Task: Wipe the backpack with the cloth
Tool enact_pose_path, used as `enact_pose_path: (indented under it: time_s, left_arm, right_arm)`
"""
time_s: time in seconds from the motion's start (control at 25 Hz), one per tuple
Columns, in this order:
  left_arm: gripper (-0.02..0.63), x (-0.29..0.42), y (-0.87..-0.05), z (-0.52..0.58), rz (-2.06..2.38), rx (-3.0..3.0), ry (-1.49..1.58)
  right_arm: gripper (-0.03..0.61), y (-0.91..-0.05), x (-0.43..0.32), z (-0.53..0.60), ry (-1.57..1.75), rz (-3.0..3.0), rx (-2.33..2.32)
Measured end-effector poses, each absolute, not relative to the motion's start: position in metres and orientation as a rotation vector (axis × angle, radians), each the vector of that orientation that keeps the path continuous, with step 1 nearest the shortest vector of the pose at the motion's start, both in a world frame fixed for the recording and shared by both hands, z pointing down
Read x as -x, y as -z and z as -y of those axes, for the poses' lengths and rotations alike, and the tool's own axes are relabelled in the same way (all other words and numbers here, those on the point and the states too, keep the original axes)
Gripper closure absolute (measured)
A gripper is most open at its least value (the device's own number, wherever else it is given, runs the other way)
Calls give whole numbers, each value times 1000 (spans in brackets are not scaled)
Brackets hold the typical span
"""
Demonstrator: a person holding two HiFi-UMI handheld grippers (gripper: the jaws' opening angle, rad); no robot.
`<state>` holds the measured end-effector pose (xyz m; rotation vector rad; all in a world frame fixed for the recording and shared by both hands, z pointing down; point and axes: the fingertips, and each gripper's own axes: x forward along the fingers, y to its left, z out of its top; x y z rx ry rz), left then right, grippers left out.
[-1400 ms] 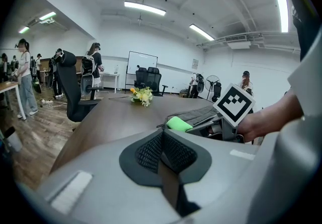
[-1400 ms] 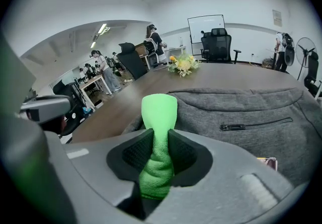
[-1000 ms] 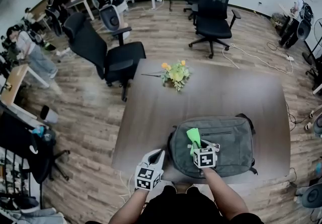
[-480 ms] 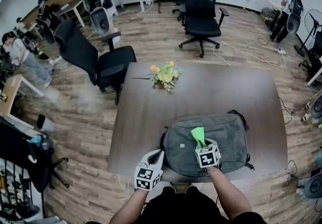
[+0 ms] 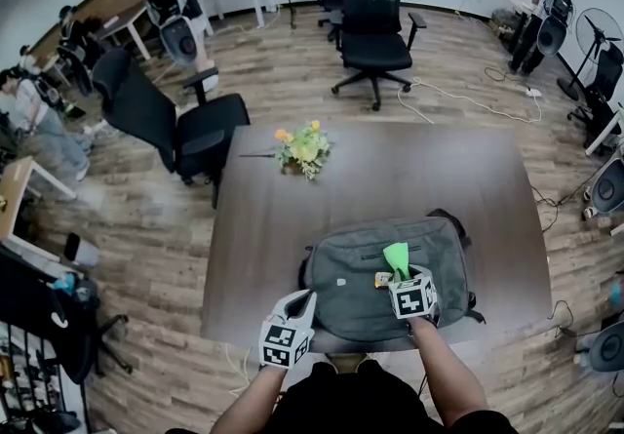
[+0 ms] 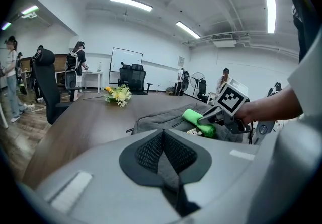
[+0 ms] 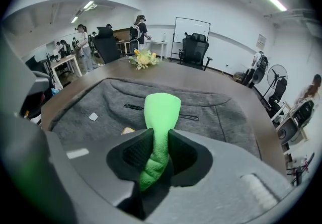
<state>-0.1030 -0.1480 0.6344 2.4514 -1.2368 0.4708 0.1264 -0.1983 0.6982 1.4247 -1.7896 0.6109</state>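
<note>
Overhead first: grey backpack (image 5: 361,266) lies flat on the near part of the dark wood counter (image 5: 390,178), slightly right of centre, its near side close to the counter's near edge. A dark zip line (image 7: 151,108) runs across its far half. A small white patch (image 7: 93,116) sits on the left part of the panel, and a small yellowish tag (image 7: 127,130) lies just left of the right tool.

Right tool (image 7: 157,157): clenched on the green cloth (image 7: 161,112). The cloth is twisted into a rope between the jaws, and its free end spreads wider beyond the tips. It lies over the middle of the backpack's top panel. From the left gripper view it looks to rest on the fabric, but contact cannot be confirmed.

Left tool (image 6: 164,153): jaws closed together with nothing between them. It is held at the near left corner of the counter, just beside the backpack's near left corner and not touching it, pointing toward the far side.

Elsewhere: a bunch of yellow flowers (image 5: 300,146) lies on the far left part of the counter, well apart from the backpack. A black office chair (image 5: 195,125) stands at the counter's far left corner, and another chair (image 5: 370,22) stands farther off on the wood floor. People stand at desks along the far left wall. A standing fan (image 5: 597,32) is at far right.
</note>
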Motion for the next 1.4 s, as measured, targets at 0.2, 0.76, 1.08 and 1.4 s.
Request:
enact_pose_path:
  time_s: [0.2, 0.76, 1.08, 1.4]
  left_arm:
    - [595, 90, -636, 148, 1203, -2470, -473]
    - [595, 63, -636, 150, 1120, -2523, -498]
    - [595, 57, -633, 151, 1108, -2538, -493]
    - [595, 63, -635, 143, 1131, -2511, -490]
  right_arm:
    - [483, -692, -152, 195, -582, 1739, -1469]
    - [483, -653, -234, 187, -473, 1588, -1641]
    - [483, -643, -241, 181, -461, 1601, -1667]
    - [482, -633, -173, 169, -550, 1810, -1604]
